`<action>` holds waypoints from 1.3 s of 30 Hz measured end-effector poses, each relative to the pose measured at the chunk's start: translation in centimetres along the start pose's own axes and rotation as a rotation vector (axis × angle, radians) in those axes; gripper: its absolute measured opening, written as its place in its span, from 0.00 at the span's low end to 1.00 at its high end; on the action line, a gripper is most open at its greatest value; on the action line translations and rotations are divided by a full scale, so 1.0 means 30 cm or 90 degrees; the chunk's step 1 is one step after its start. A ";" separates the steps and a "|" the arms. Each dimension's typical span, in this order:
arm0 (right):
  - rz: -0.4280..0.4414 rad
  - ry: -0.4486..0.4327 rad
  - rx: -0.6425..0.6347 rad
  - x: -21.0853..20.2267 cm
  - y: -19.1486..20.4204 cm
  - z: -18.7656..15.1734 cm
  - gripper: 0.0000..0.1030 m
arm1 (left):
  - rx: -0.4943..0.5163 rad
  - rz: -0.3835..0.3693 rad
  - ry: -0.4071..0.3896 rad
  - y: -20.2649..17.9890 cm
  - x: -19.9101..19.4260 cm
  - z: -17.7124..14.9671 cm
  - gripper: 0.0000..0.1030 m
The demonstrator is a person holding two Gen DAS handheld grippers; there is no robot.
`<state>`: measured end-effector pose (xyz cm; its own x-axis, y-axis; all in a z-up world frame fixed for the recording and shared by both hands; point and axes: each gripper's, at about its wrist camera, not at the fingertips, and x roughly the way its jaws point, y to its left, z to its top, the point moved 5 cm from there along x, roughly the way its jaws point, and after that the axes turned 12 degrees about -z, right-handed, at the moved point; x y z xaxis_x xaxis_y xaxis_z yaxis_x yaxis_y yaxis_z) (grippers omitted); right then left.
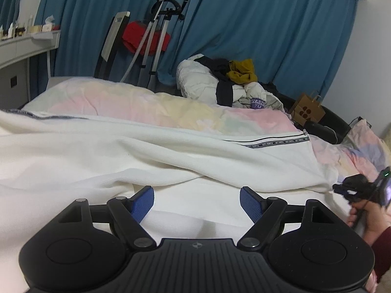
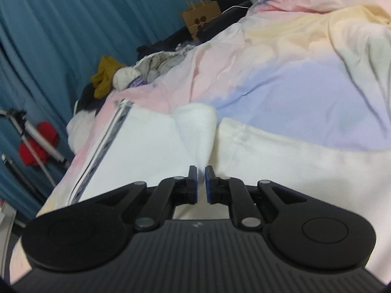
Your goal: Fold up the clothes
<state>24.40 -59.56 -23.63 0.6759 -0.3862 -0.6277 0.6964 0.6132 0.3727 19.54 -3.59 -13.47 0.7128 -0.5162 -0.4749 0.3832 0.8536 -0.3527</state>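
Observation:
A white garment [image 1: 151, 156] with a dark printed tape trim [image 1: 276, 142] lies spread over the pastel bedcover [image 1: 156, 107]. My left gripper [image 1: 196, 201] hovers just above its near part, blue pads wide apart and nothing between them. In the right wrist view my right gripper [image 2: 200, 182] is shut on a pinched-up ridge of the same white garment [image 2: 195, 127], which rises in a fold in front of the pads. The right gripper [image 1: 342, 189] also shows at the right edge of the left wrist view, at the garment's corner, held by a hand [image 1: 369, 219].
A pile of clothes [image 1: 220, 83], white, dark and mustard, sits at the bed's far side. Beyond it are blue curtains [image 1: 268, 36], a garment steamer stand [image 1: 158, 36] with something red, a brown paper bag [image 1: 308, 109] and a white shelf [image 1: 27, 44] at the left.

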 end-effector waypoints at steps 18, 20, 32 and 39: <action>0.201 -0.061 -0.226 -0.701 0.201 -0.362 0.74 | 0.002 -0.009 -0.020 -0.014 -0.238 -0.025 0.83; 0.219 -0.060 -0.253 -0.715 0.234 -0.390 0.74 | -0.008 -0.001 -0.021 0.001 -0.268 -0.019 0.83; 0.256 -0.009 -0.279 -0.688 0.285 -0.466 0.74 | -0.167 0.123 -0.045 0.407 -0.514 0.162 0.87; 0.264 0.023 -0.276 -0.656 0.297 -0.501 0.74 | -0.198 0.157 -0.097 0.708 -0.648 0.274 0.87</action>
<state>13.68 -36.13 -18.23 0.8561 -0.0356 -0.5156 0.2093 0.9361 0.2828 18.64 25.15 -5.11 0.8489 -0.2623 -0.4590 0.0110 0.8768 -0.4807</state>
